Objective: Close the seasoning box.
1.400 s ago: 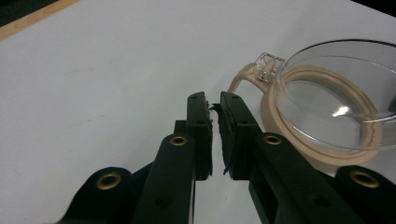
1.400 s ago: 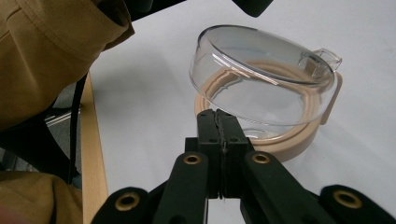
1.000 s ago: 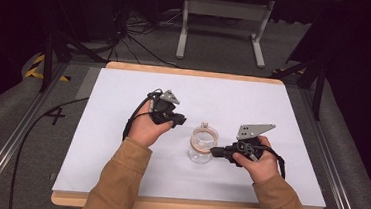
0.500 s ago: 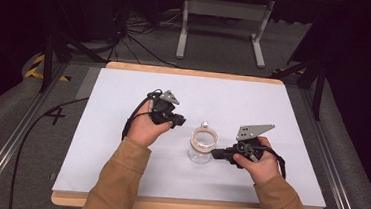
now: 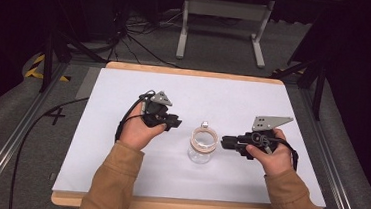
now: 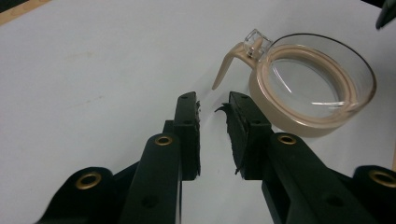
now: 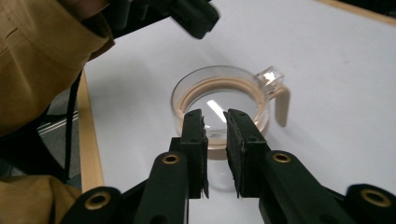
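Centre frame, my two tools [image 5: 173,122] [image 5: 225,142], both just opening and empty, flank a glass jar [image 5: 203,145] that a careless nudge could topple.

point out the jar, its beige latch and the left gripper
jar [image 5: 200,153], high view, on the clear glass wall below the rim
beige latch [image 6: 226,70], left gripper view, on its curved lever
left gripper [image 5: 174,122], high view, between its fingertips
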### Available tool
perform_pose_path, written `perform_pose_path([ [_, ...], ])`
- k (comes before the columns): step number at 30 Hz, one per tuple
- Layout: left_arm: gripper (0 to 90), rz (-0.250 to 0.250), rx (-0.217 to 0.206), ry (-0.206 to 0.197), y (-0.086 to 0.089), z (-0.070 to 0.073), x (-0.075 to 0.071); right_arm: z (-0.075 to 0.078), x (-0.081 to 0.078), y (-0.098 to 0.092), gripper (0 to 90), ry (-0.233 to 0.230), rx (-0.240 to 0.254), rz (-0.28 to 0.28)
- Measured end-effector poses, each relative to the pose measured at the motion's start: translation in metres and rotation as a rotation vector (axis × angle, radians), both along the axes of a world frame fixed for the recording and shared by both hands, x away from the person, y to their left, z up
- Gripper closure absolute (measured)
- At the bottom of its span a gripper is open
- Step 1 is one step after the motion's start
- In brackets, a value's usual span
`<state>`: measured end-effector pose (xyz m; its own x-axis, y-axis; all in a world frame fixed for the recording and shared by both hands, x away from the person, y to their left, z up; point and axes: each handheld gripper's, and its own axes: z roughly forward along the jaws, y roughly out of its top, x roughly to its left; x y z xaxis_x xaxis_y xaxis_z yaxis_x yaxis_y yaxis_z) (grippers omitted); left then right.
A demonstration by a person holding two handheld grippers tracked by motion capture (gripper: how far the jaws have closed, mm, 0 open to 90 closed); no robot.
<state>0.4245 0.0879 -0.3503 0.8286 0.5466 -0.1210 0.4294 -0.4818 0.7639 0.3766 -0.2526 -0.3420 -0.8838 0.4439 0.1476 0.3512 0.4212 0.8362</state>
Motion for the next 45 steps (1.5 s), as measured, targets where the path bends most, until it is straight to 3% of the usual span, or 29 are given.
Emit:
perform_pose_path([
  [8,70.5,0.042,-0.003,0.006,0.024,0.000,-0.012,0.014,0.016,-0.021,70.5,-0.022,0.021,-0.043],
  [14,68.3,0.072,-0.020,0.014,0.040,-0.002,-0.015,0.011,0.031,-0.037,61.4,-0.017,-0.004,-0.090],
  [17,67.1,0.082,-0.003,0.014,0.049,-0.003,-0.014,0.006,0.038,-0.045,56.9,-0.020,-0.032,-0.137],
  [20,64.6,0.095,-0.007,0.029,0.053,-0.007,-0.012,-0.001,0.046,-0.055,51.3,-0.033,-0.051,-0.173],
  [23,61.2,0.092,-0.011,0.043,0.053,-0.014,-0.007,-0.011,0.053,-0.066,48.3,-0.018,-0.072,-0.207],
  [27,59.1,0.079,-0.009,0.059,0.051,-0.022,-0.001,-0.022,0.061,-0.081,45.8,-0.020,-0.126,-0.244],
  [30,57.6,0.079,0.002,0.071,0.051,-0.027,0.003,-0.033,0.067,-0.090,44.5,0.014,-0.132,-0.264],
  [34,55.9,0.086,0.005,0.081,0.053,-0.035,0.008,-0.049,0.075,-0.100,43.6,0.038,-0.148,-0.272],
  [38,51.5,0.094,-0.032,0.088,0.053,-0.045,0.013,-0.064,0.080,-0.104,42.1,0.069,-0.144,-0.270],
  [45,50.6,0.103,-0.001,0.101,0.054,-0.055,0.018,-0.087,0.087,-0.108,42.0,0.102,-0.178,-0.261],
])
